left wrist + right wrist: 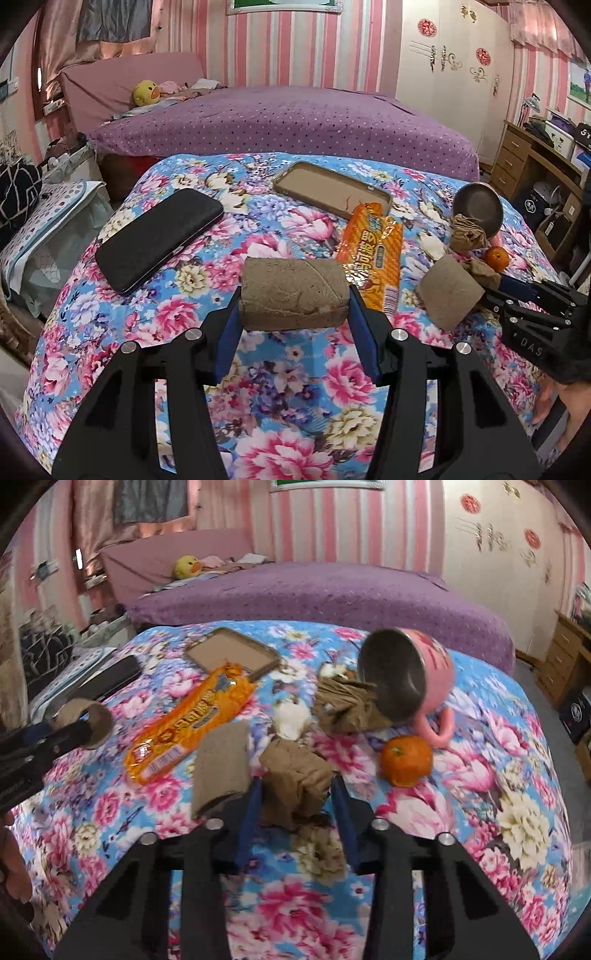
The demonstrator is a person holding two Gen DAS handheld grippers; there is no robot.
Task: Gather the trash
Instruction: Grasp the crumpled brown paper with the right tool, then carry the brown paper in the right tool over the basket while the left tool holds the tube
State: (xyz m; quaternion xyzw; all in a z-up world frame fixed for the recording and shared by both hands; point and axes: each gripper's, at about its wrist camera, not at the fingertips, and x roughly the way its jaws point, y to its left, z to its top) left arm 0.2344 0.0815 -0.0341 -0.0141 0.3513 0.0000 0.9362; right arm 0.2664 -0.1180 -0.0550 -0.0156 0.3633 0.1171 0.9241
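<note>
1. In the left wrist view we see the left gripper [293,301] at lower centre, its blue pads clamped on the two ends of a grey-brown cardboard tube [293,295], which it holds crosswise above the floral blue-and-pink cloth [295,391].
2. In the right wrist view the right gripper [297,801] sits at lower centre, jaws narrow, pressing both sides of a crumpled brown paper wad [295,779] that lies on the cloth.
3. Just left of that wad we see a second grey-brown cardboard tube [221,764] lying on the cloth, touching the gripper's left finger.
4. An orange plastic snack wrapper [188,723] lies left of centre, near the second tube.
5. A pink metal mug [406,675], tipped on its side, sits upper right of centre, with another crumpled brown paper wad [347,709] at its mouth.
6. A small orange tangerine [406,760] sits below the mug, right of the gripper.
7. A white crumpled tissue [291,716] lies at centre, between wrapper and mug.
8. A black rectangular case [159,240] lies left of centre in the left wrist view; a tan phone case [328,192] lies at upper centre.
</note>
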